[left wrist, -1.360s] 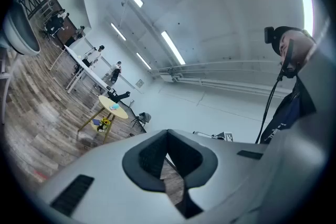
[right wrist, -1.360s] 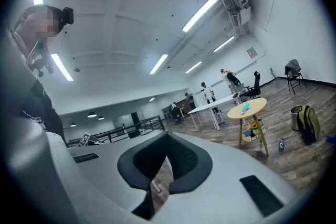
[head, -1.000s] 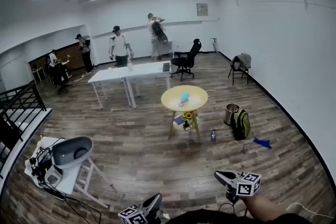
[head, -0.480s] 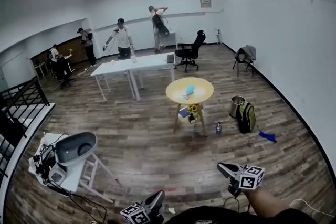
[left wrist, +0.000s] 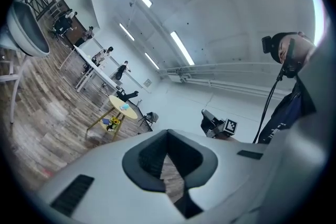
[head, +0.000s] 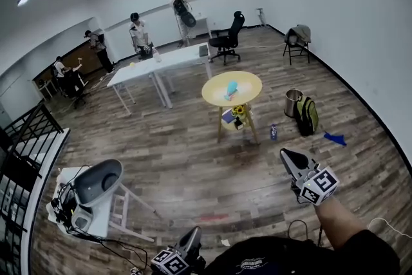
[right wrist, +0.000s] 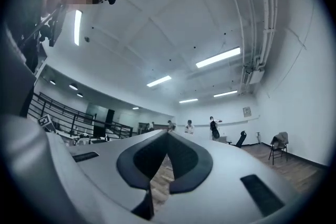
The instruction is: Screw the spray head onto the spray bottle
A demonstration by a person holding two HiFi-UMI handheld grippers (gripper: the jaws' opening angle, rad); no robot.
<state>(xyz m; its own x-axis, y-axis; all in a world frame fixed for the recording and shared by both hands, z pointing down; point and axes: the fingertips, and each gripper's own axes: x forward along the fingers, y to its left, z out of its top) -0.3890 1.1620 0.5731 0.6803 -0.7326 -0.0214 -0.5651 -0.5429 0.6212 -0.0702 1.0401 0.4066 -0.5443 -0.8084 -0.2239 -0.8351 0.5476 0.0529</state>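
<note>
Left hand-held gripper point(head: 191, 240) low at the frame's bottom edge, jaws together, nothing between. Right hand-held gripper point(head: 290, 159) held higher, jaws together, empty. Pale blue spray bottle point(head: 230, 88) on round yellow worktop point(head: 212, 95), well apart from both

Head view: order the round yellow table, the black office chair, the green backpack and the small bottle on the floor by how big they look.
1. round yellow table
2. black office chair, which stands farther off, so its true size is unsure
3. green backpack
4. bottle
</note>
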